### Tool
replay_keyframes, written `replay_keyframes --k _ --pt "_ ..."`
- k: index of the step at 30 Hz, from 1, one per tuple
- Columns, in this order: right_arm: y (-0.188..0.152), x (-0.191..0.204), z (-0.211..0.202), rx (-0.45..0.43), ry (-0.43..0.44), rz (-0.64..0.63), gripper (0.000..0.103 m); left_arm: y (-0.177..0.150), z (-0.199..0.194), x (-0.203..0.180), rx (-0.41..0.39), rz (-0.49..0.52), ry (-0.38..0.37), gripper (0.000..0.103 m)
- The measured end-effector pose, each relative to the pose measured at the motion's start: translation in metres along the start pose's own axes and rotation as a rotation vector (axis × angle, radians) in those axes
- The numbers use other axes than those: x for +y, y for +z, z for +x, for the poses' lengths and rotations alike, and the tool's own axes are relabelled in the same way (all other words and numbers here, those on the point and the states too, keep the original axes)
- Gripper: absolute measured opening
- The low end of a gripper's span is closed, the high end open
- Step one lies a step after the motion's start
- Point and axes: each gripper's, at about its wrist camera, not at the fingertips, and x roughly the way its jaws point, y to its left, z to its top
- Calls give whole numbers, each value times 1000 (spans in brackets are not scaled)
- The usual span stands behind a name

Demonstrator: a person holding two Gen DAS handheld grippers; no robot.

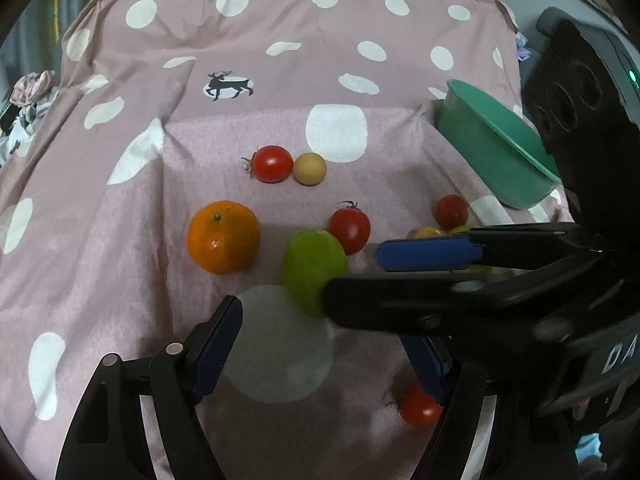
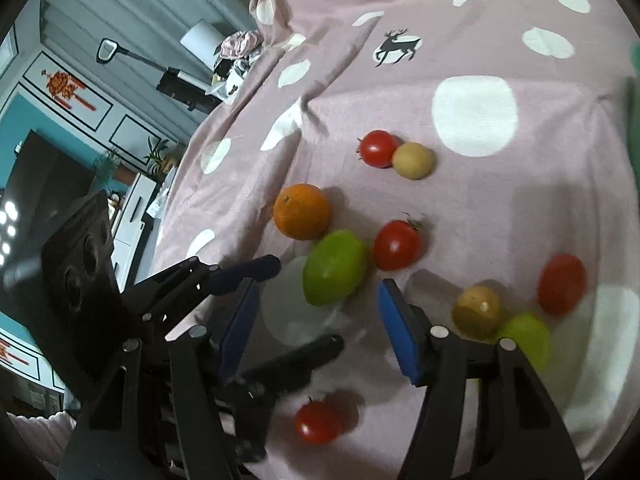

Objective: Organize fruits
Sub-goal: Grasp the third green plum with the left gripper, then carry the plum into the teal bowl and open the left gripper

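I am lining my spread right gripper point(image 2: 316, 320) behind the green lime point(image 2: 335, 267), left gripper point(image 1: 320, 344) spread too, waiting near.

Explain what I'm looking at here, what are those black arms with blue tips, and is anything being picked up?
These are two hand-held grabbing tools, one in each of a person's hands, each with a wide-angle camera looking forward along its two blue-padded fingers. One picture comes from the left tool, the other from the right tool; each also shows the other tool reaching in from the side.

Both look down at a pink spotted cloth with loose fruit on it: an orange, a green lime, several red tomatoes, small yellowish fruits and a second green fruit. A green bowl sits at the side.

Both tools are open and hold nothing; the right one is lined up toward the lime.
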Motion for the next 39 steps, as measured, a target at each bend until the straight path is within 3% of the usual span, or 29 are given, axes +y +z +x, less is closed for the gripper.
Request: replay_keyframes --k 3,7,12,14,17,27,39 --pt "4 5 14 35 -34 -18 59 1 2 -1 -4 15 5 78" --pt "9 3 24 46 -63 -20 58 2 2 3 -17 9 -17 66" --pt "11 -2 27 39 -68 -3 47 4 5 8 -29 -18 -52 56" --pt "12 -4 28 41 -61 5 44 6 5 9 -30 -23 -67 46" --pt "13 -6 29 44 -48 13 40 7 9 8 -26 -20 -56 39" --pt "4 -4 17 5 -14 24 40 5 -3 0 -42 0 -64 38" --pt "-21 2 -44 -154 -54 2 39 5 -33 -46 -118 97 -96 38"
